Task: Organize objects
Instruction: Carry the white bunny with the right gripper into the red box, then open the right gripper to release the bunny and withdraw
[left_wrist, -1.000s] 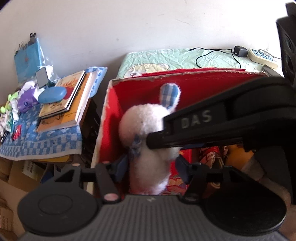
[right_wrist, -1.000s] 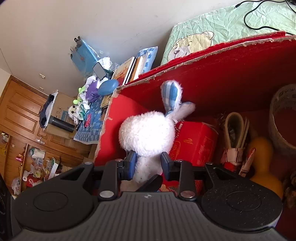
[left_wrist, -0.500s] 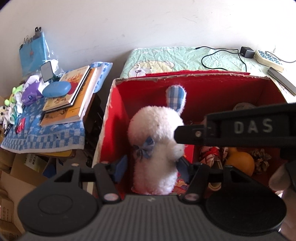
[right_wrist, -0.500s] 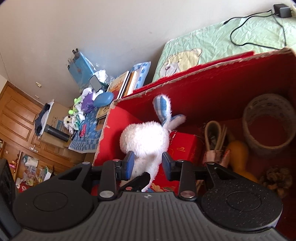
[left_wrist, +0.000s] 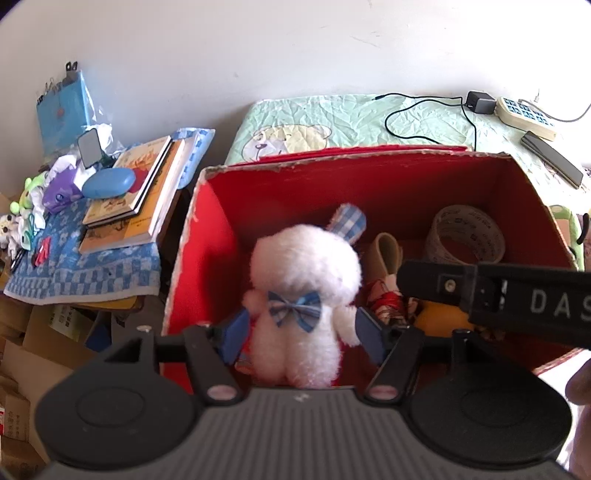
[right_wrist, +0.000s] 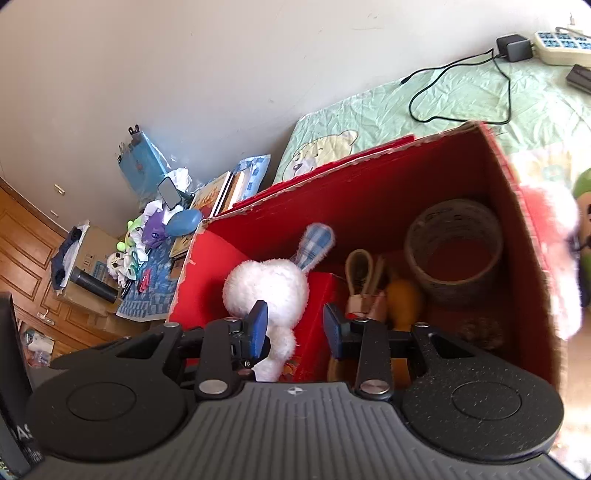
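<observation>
The left tongs (left_wrist: 301, 334) are spread wide on either side of a white plush bunny (left_wrist: 303, 291), their blue pads (left_wrist: 234, 334) flanking its body just beside the fur; whether they touch it cannot be told. The right tongs (right_wrist: 295, 328) are also spread and hold nothing, with the left pad (right_wrist: 257, 325) in front of the bunny's lower body. The bunny stands upright at the left end of the red box (left_wrist: 221, 221), one blue checked ear up and a blue checked bow at its neck. To its right inside the box lie a small red carton (right_wrist: 317, 291), a looped beige strap (right_wrist: 360, 269), an orange round object (right_wrist: 404, 302) and a roll of tape (left_wrist: 465, 236) toward the far right corner. The box sits on a bed with a green bear-print cover (left_wrist: 332, 122). Left of the box, a table (left_wrist: 85, 273) under a blue checked cloth carries stacked books (left_wrist: 136, 192).
</observation>
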